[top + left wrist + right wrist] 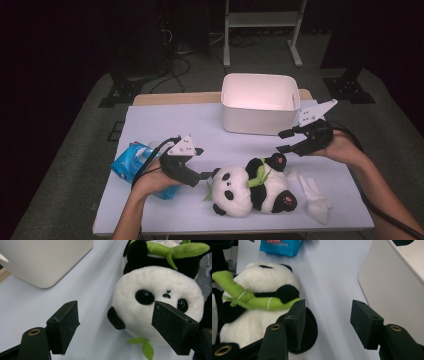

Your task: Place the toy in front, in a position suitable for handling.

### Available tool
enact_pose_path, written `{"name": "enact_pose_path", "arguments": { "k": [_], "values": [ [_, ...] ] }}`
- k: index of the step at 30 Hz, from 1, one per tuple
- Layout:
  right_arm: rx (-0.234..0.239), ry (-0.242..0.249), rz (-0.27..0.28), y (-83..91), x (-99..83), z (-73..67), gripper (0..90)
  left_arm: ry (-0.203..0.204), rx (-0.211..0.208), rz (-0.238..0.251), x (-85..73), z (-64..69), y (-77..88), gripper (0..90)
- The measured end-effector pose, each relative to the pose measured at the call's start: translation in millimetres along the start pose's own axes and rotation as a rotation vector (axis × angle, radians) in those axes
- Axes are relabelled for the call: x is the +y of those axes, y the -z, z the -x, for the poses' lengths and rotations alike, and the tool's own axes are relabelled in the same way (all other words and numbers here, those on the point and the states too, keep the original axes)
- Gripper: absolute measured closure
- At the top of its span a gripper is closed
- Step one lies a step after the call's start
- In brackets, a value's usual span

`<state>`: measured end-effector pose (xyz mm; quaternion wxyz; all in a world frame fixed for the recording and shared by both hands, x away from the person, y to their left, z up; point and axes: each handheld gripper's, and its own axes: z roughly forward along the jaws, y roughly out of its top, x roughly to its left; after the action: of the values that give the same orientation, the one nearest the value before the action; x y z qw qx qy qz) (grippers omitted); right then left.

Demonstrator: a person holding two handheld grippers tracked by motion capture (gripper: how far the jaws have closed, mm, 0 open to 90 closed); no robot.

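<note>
From above, the plush panda lies on the tabletop outside the white bin, unlifted, between my open, empty left gripper and right gripper; along my left jaws its face sits just ahead, while along my right jaws its body lies beside one jaw, ungripped.

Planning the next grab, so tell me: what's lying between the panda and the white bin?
Nothing: between the panda and the white bin there is bare table, as the high view shows.
</note>
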<state>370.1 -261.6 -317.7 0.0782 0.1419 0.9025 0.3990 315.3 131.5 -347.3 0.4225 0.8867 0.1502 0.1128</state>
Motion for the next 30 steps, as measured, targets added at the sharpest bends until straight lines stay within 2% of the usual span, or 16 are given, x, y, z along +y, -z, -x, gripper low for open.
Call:
{"name": "enact_pose_path", "arguments": {
  "k": [5, 17, 24, 30],
  "values": [
    [0.004, 0.006, -0.003, -5.8, 12.0, 5.8, 44.3, 0.004, 0.009, 0.012, -0.9, -1.1, 4.7, 19.6],
    [0.013, 0.042, -0.022, -18.9, 33.7, 8.8, 43.7, 0.006, 0.025, 0.031, -1.9, -3.0, 13.0, 18.3],
    [-0.001, 0.052, -0.025, -20.2, 49.6, 21.8, 44.2, 0.01, 0.029, 0.024, -4.0, -4.4, 15.1, 17.9],
    [0.017, 0.052, -0.046, -26.4, 55.3, 33.4, 44.6, 0.015, 0.031, 0.029, -4.8, -4.6, 18.0, 17.8]
  ]
}}
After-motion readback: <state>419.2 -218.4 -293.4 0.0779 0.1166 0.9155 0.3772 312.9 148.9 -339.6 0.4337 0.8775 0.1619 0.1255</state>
